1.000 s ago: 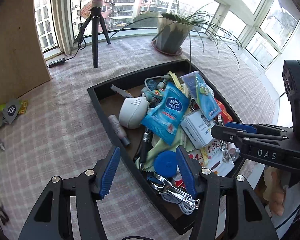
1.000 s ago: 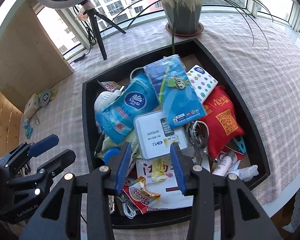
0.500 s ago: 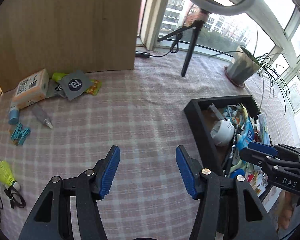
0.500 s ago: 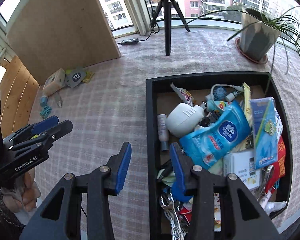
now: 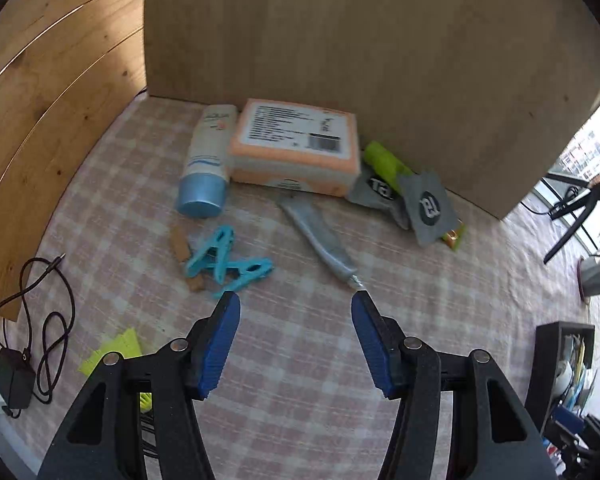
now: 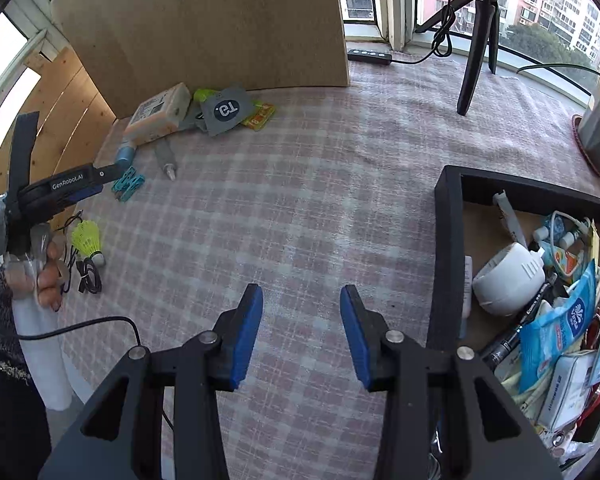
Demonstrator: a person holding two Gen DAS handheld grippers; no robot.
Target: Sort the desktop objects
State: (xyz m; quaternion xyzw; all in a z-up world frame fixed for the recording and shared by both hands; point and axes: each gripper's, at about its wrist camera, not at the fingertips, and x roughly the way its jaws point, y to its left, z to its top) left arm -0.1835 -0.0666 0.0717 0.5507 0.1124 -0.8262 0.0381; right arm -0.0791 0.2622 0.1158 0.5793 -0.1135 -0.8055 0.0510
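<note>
- Your left gripper (image 5: 296,304) points down at the checked tablecloth (image 5: 300,380), its blue pads (image 5: 220,344) apart with nothing between them.
- Just beyond its fingertips lie two turquoise clothes pegs (image 5: 228,258) and a grey tube (image 5: 320,236), its nozzle close to the right pad.
- Further back, against the brown board (image 5: 340,40), sit an orange-edged box (image 5: 296,144), a blue-capped bottle (image 5: 208,164) touching the box's left side, and grey sachets (image 5: 428,204).
- Your right gripper (image 6: 302,300) hangs over bare cloth, jaws apart and empty.
- The black tray (image 6: 444,248), crowded with mixed objects, sits just to the right of that gripper.
- A yellow shuttlecock (image 6: 87,240) lies near your left hand (image 6: 48,268).
</note>
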